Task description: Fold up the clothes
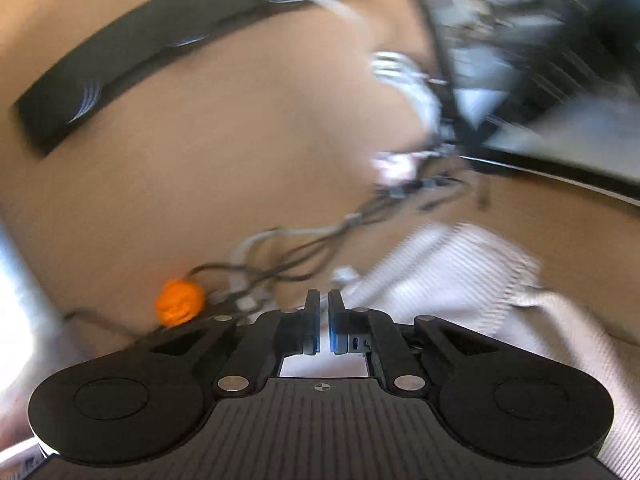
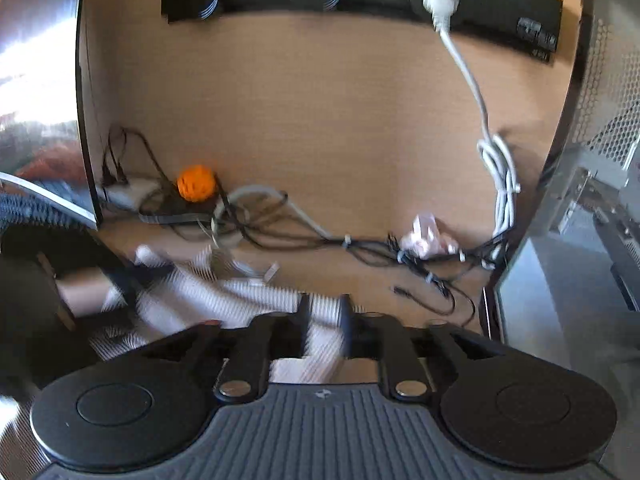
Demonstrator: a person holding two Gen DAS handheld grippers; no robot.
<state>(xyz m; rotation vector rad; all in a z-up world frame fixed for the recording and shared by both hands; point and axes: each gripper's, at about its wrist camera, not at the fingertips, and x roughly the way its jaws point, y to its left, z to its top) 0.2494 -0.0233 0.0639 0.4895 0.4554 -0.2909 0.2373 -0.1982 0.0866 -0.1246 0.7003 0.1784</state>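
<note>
Currently we see the left gripper (image 1: pixel 324 322) nearly closed, apparently on nothing; the right gripper (image 2: pixel 324 326) is part open around the striped white cloth (image 2: pixel 256 296) on the desk (image 2: pixel 320 120). We should pinch firmly, clear of the cables (image 2: pixel 360 246).

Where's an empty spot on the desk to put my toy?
The bare wood desk between the striped cloth and the cables is a small free patch. Near the orange ball and the cables it is crowded.
</note>
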